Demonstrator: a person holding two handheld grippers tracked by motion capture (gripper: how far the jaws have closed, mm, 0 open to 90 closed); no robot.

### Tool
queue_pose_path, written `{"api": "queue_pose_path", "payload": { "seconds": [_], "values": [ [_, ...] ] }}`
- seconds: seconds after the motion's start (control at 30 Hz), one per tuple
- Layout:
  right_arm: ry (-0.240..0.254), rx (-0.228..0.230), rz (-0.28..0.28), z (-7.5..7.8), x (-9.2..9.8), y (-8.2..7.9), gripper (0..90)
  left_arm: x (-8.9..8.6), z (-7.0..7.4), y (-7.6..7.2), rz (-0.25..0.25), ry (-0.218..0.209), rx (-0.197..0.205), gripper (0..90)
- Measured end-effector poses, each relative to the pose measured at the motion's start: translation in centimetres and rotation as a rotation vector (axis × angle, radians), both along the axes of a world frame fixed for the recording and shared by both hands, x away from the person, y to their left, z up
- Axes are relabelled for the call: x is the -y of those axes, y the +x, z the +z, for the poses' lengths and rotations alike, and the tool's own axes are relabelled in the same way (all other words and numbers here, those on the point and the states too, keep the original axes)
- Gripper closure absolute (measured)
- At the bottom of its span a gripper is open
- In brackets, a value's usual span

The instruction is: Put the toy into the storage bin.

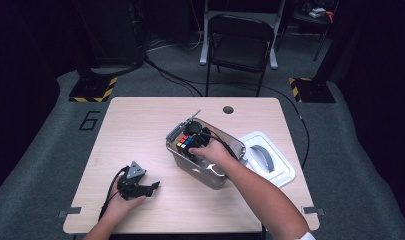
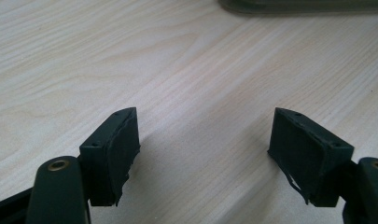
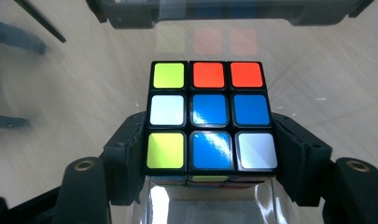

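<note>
A colour puzzle cube (image 3: 209,115) with black edges sits between the jaws of my right gripper (image 3: 209,158), which is shut on its two sides. In the high view the cube (image 1: 184,142) and right gripper (image 1: 194,140) are inside a clear plastic bin (image 1: 210,175) at the table's middle. My left gripper (image 1: 151,188) rests low over the table near the front left, held in a hand. In the left gripper view its jaws stand wide apart over bare wood, the left gripper (image 2: 203,140) open with nothing between them.
A white bin lid (image 1: 270,157) lies to the right of the bin. A round hole (image 1: 228,109) is near the table's far edge. A black folding chair (image 1: 239,47) stands beyond the table.
</note>
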State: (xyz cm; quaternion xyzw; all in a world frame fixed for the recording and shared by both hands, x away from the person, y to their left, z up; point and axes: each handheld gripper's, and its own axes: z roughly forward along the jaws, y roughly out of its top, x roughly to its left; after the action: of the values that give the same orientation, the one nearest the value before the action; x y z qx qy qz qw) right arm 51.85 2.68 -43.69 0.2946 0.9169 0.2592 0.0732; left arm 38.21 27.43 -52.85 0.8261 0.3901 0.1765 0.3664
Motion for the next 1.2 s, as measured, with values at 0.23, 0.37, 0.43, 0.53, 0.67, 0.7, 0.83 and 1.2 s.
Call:
{"api": "queue_pose_path", "payload": {
  "seconds": [0.23,0.37,0.43,0.53,0.67,0.7,0.83,1.2],
  "values": [
    [-0.013,-0.01,-0.002,-0.13,-0.09,0.07,33.8,0.01,-0.01,0.01,0.002,-0.001,0.003,24.3],
    [-0.024,-0.011,0.002,-0.26,-0.11,0.12,33.8,0.02,-0.01,0.0,0.003,-0.003,0.002,24.3],
    [-0.026,-0.01,0.002,-0.28,-0.1,0.14,33.8,0.03,-0.02,0.0,0.003,-0.004,0.002,24.3],
    [-0.028,-0.008,0.001,-0.29,-0.14,0.19,33.8,0.01,-0.01,0.01,0.002,-0.002,0.003,24.3],
    [-0.036,-0.006,-0.001,-0.38,-0.23,0.16,33.8,0.03,-0.02,-0.01,0.003,-0.005,0.001,24.3],
    [-0.035,-0.009,-0.005,-0.41,-0.24,0.15,33.8,0.0,0.0,0.02,0.001,0.001,0.005,24.3],
    [-0.041,-0.016,-0.012,-0.59,-0.23,0.28,33.8,0.03,-0.02,-0.01,0.004,-0.005,0.001,24.3],
    [-0.042,-0.011,-0.013,-0.76,-0.32,0.41,32.7,0.02,0.0,-0.04,-0.001,-0.002,0.0,24.3]
  ]
}}
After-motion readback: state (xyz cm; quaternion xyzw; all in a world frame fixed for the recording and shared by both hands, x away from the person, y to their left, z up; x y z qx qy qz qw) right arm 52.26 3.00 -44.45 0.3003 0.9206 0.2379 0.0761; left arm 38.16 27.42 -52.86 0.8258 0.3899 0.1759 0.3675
